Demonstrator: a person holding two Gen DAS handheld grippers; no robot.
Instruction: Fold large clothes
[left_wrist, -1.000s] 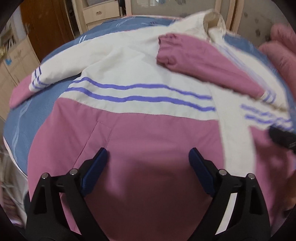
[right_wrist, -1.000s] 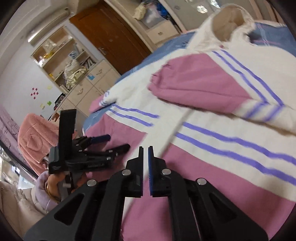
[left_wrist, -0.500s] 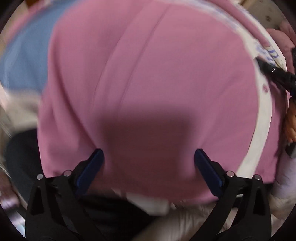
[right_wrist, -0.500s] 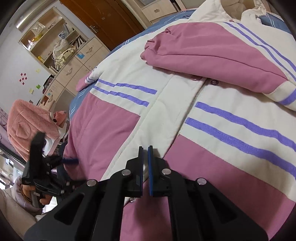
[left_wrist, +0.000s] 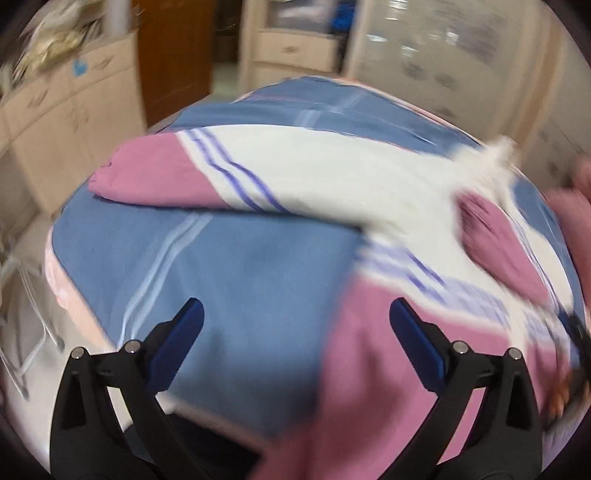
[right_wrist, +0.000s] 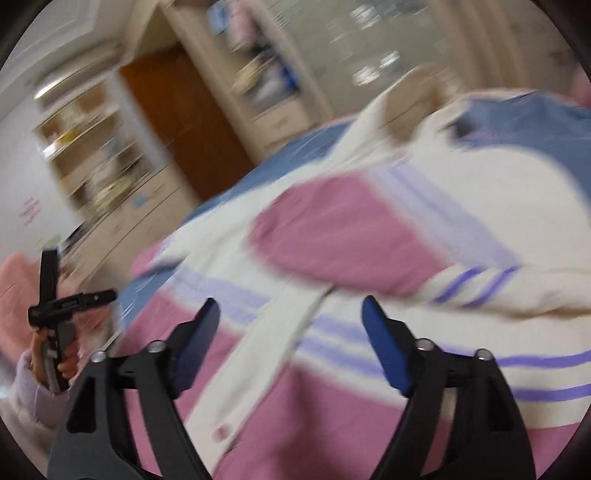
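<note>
My left gripper (left_wrist: 295, 330) and right gripper (right_wrist: 290, 326) both gape wide, holding nothing, above the jacket (right_wrist: 332, 387) on the bed (left_wrist: 240, 266).

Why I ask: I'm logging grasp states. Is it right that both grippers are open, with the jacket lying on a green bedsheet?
One detail is wrong: the bedsheet is blue, not green, as the left wrist view shows. The left gripper and right gripper are indeed open, and the jacket lies on the sheet.
</note>
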